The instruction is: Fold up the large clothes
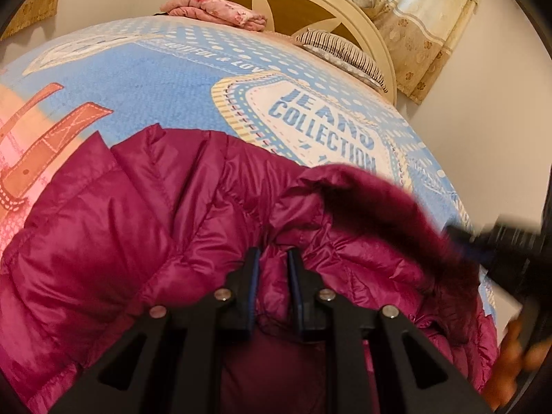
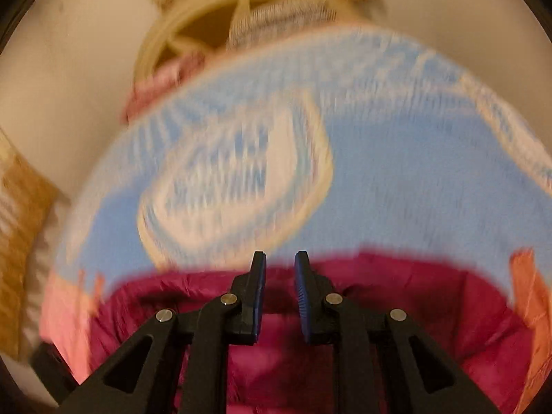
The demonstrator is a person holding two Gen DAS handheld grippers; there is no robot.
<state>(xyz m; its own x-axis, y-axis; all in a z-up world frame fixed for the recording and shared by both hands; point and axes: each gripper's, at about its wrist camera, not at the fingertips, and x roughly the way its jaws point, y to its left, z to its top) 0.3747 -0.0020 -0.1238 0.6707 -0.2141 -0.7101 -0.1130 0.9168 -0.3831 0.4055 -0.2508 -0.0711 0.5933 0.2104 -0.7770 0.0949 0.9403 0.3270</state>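
Looking down my left gripper (image 1: 272,258), I see its two black fingers parted by a narrow gap, hovering over the glossy magenta quilted puffer jacket (image 1: 145,227); I can't tell whether the pads touch the fabric, and nothing is pinched between them. The jacket lies spread on the light-blue printed bedspread (image 1: 155,82) directly beneath and ahead of the tips, its darker fur-trimmed hood (image 1: 386,200) curling off to the right of them. Far ahead of the fingers sit a folded pink floral cloth (image 1: 220,12) and a striped pillow (image 1: 341,55) against the cream arched headboard (image 1: 348,10). At the right edge, a blurred dark shape looks like my other tool. On the right gripper (image 2: 279,258), the view is smeared, but the blue-padded fingers stand slightly apart with nothing between them, the jacket below them, the bedspread beyond.
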